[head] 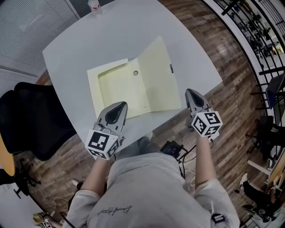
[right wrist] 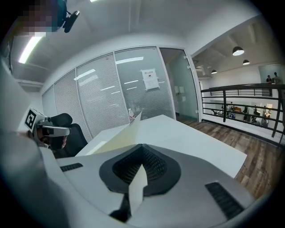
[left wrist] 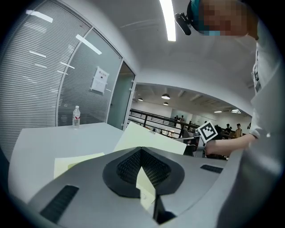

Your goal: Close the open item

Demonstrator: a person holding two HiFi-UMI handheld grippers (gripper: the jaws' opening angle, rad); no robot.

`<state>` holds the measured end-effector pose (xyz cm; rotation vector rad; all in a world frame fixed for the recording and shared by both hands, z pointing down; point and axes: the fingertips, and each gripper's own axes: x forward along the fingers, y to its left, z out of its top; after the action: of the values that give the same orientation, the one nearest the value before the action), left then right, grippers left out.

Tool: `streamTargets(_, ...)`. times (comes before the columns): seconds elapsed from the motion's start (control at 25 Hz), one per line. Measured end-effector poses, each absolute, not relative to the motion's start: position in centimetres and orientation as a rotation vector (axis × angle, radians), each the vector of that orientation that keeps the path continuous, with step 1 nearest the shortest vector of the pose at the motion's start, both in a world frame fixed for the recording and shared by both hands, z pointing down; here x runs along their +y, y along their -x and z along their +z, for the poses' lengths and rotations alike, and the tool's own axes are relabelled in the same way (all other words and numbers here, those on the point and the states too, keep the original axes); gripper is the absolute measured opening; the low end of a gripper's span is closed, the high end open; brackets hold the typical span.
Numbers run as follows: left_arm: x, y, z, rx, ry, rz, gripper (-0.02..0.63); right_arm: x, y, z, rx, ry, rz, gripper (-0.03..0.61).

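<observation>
The yellow folder [head: 133, 87] lies open on the grey table [head: 84, 42]. The left gripper [head: 120, 106], jaws together, is over its near left corner; the right gripper [head: 189, 92], jaws also together, is just beside its raised right flap

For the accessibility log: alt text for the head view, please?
An open pale-yellow folder lies on a grey table, its cover raised at the right. The left gripper is over its near edge, and the right gripper is beside its near-right corner; both are shut.

The white desk [head: 133, 31] carries a pale yellow folder [head: 133, 87], lying open near its front edge. A water bottle [head: 94, 6] stands at the far corner.
</observation>
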<state>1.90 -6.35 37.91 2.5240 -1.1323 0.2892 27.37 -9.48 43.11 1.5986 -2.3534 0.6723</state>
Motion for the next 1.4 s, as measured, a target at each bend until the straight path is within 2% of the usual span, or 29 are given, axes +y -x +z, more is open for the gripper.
streamTargets(0.72, -7.9, 0.6, 41.5, -1.208, -2.413, 0.31, 0.009, -12.8, -25.2, 47.9, -2.414, -1.458, 0.718, 0.014)
streamTargets(1.4, -8.3, 2.4, 43.2, -1.261, -2.352, 0.295, 0.009, -13.4, -17.7, 45.3, -2.706, -1.088, 0.654, 0.012)
